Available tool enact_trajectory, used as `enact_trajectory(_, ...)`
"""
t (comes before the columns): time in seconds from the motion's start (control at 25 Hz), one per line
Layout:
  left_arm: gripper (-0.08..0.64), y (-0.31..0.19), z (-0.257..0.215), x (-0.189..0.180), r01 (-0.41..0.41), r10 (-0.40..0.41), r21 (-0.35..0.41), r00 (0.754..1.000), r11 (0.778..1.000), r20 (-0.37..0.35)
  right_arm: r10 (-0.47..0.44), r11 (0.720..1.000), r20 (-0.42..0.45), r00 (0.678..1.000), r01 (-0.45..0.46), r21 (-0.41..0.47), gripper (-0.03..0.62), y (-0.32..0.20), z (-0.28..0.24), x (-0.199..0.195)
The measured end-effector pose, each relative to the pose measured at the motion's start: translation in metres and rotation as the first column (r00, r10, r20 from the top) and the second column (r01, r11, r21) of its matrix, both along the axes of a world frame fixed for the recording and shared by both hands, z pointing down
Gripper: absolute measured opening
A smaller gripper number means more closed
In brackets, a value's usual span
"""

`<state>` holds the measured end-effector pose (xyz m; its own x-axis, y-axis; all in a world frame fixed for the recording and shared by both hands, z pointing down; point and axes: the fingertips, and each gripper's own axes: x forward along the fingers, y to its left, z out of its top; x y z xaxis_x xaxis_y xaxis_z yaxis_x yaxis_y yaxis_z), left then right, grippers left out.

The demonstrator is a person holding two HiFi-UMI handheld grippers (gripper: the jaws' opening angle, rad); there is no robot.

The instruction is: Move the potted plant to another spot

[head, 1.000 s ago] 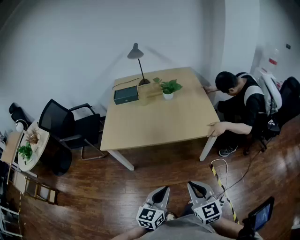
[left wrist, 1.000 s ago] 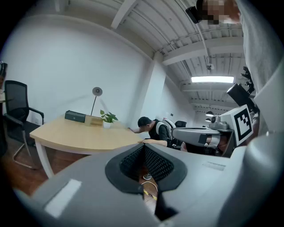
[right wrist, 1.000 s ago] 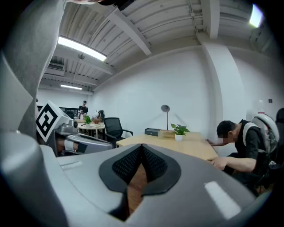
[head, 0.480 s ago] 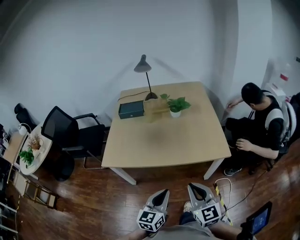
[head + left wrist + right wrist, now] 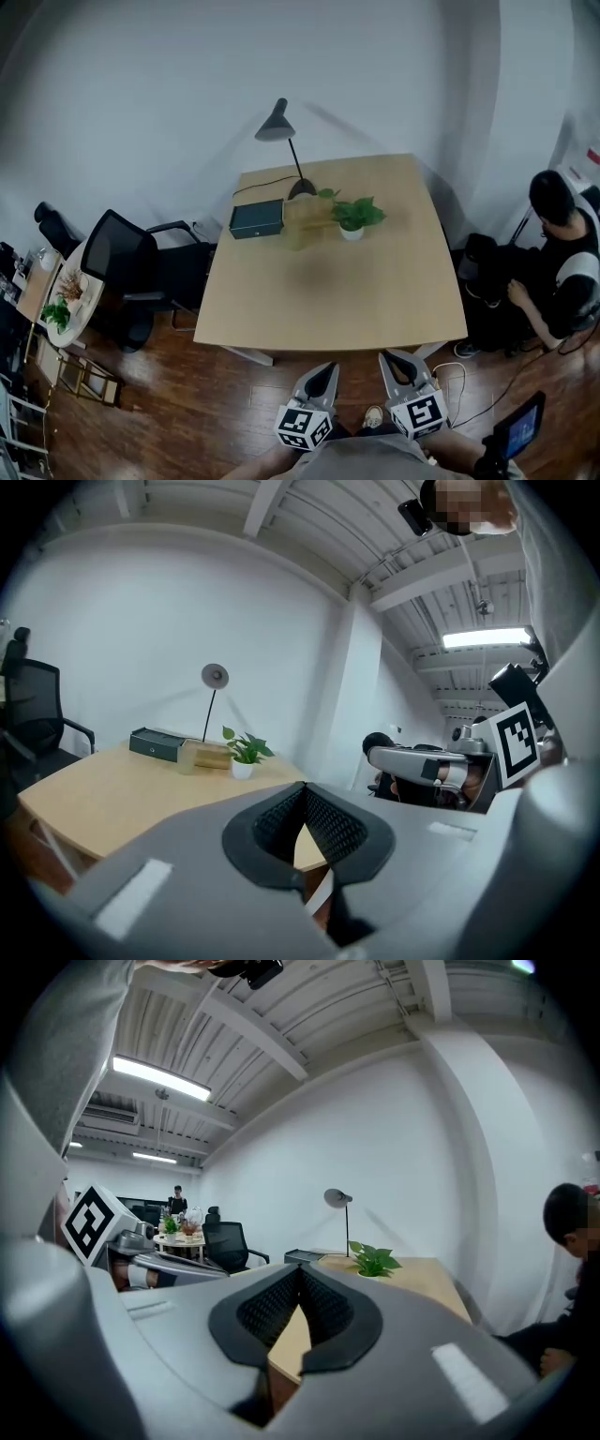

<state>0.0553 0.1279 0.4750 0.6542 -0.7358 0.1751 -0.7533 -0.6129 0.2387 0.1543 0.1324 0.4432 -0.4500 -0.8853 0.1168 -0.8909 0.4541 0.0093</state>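
While the potted plant point(image 5: 354, 218) stands by the tabletop's point(image 5: 328, 300) far edge, everything seems still to do.
Left gripper point(image 5: 322, 375) and right gripper point(image 5: 394, 361): closed, empty, off its near edge.

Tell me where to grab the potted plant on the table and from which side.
I'd grip the white pot around its sides, below the leaves, which spread over its rim. Come level from the near, bare side of the table; a tan block sits close on its left and the lamp behind that.
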Motion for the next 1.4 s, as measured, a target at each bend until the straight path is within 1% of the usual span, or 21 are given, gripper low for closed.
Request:
enact_trajectory(0.24,0.0,-0.039,-0.001,-0.002,0.011,-0.01,-0.031,1.0,0.999,0.025,0.0,0.999,0.013,1.0,0.0,-0.044,0.006,-0.041,0.001,0.006)
enact_trajectory(0.4,0.0,-0.084,0.002,-0.007,0.006,-0.006,-0.022,1.0,1.0,0.014,0.014,0.999,0.006,1.0,-0.014,-0.031,0.006,-0.083,0.002,0.003)
enact_trajectory(0.56,0.0,-0.121,0.002,-0.007,-0.037,0.036,-0.022,0.999,0.999,-0.012,0.07,0.997,-0.003,0.998,-0.07,-0.035,0.006,-0.12,0.005,0.0)
enact_trajectory(0.72,0.0,-0.162,-0.005,-0.011,-0.087,0.087,-0.001,0.996,0.996,-0.024,0.11,0.994,-0.033,0.993,-0.111,-0.022,0.006,-0.16,0.001,-0.007)
enact_trajectory(0.96,0.0,-0.205,-0.002,-0.013,-0.131,0.13,-0.011,0.991,0.991,-0.035,0.16,0.986,-0.041,0.986,-0.161,-0.035,0.006,-0.196,0.004,-0.01)
enact_trajectory(1.2,0.0,-0.236,-0.001,-0.001,-0.136,0.136,-0.011,0.99,0.991,-0.033,0.162,0.985,-0.035,0.986,-0.164,-0.052,0.006,-0.221,0.011,-0.004)
enact_trajectory(1.4,0.0,-0.26,0.009,0.011,-0.129,0.128,-0.035,0.992,0.991,-0.006,0.146,0.987,-0.041,0.988,-0.148,-0.067,0.006,-0.249,0.018,0.004)
